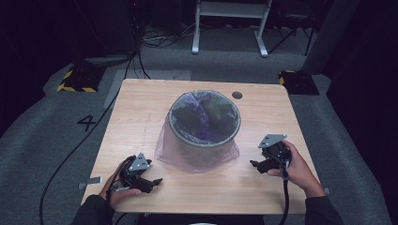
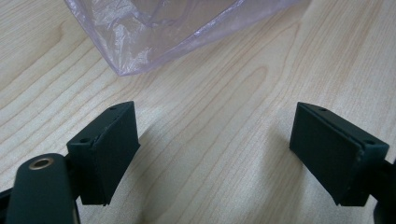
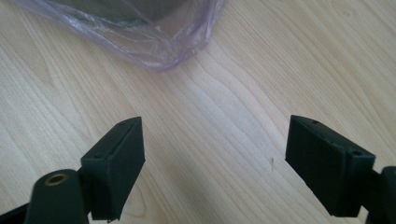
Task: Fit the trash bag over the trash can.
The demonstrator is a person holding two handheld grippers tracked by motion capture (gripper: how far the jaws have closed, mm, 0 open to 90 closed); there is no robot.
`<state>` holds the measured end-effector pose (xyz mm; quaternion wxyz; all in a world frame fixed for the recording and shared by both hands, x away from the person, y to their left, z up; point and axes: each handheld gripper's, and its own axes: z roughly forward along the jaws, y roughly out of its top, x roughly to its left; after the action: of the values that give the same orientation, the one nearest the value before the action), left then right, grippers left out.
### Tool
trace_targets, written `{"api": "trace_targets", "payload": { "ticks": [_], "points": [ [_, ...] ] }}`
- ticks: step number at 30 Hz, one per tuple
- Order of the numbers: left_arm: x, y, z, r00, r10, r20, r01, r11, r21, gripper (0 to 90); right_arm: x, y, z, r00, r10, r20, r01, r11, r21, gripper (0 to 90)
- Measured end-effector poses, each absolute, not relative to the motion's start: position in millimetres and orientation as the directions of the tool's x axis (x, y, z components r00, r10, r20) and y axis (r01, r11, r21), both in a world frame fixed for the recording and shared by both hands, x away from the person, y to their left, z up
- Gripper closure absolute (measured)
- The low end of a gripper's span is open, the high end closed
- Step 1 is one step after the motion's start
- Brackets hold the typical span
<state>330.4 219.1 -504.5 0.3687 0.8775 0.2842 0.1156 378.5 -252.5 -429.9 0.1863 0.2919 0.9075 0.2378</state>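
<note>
while the person rests both hands near the front of the wooden table, a round bin stands in the middle of it. a thin purple bag lines the bin and hangs over its rim, down the outside, and bunches on the table around the bottom.

the left claw is low by the front left of the table and points toward the bag. its two black jaws are spread wide and nothing is between them. in the left gripper view a corner of the bag lies on the wood just ahead of the jaws, not touching them.

the right claw is on the other side of the bin, a bit farther from the front edge. it points at the bag too. its jaws are wide apart as well, with bare wood between them. in the right gripper view the edge of the bag lies close ahead, apart from the jaws.

a dark round hole sits near the far edge of the table.
</note>
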Motion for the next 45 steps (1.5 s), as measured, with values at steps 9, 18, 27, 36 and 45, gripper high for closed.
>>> {"api": "trace_targets", "payload": {
  "ticks": [9, 18, 27, 36, 45],
  "points": [
    [330, 219, -505, 0.811, 0.585, -0.008, 0.415, -0.565, 0.713, 15.0, 373, -267, -445, -0.737, 0.646, -0.199, 0.465, 0.699, 0.544, 19.8],
    [330, 219, -505, 0.810, 0.586, -0.008, 0.416, -0.564, 0.713, 15.0, 366, -277, -452, -0.710, 0.679, -0.186, 0.480, 0.660, 0.578, 19.9],
    [330, 219, -505, 0.809, 0.587, -0.010, 0.417, -0.563, 0.713, 15.0, 360, -289, -467, -0.688, 0.708, -0.161, 0.491, 0.617, 0.615, 19.9],
    [330, 219, -505, 0.810, 0.587, -0.009, 0.416, -0.564, 0.713, 15.0, 353, -309, -481, -0.649, 0.750, -0.126, 0.501, 0.547, 0.670, 19.9],
    [330, 219, -505, 0.810, 0.586, -0.008, 0.416, -0.564, 0.713, 15.0, 341, -338, -492, -0.592, 0.802, -0.076, 0.539, 0.465, 0.703, 18.7]
  ]
}}
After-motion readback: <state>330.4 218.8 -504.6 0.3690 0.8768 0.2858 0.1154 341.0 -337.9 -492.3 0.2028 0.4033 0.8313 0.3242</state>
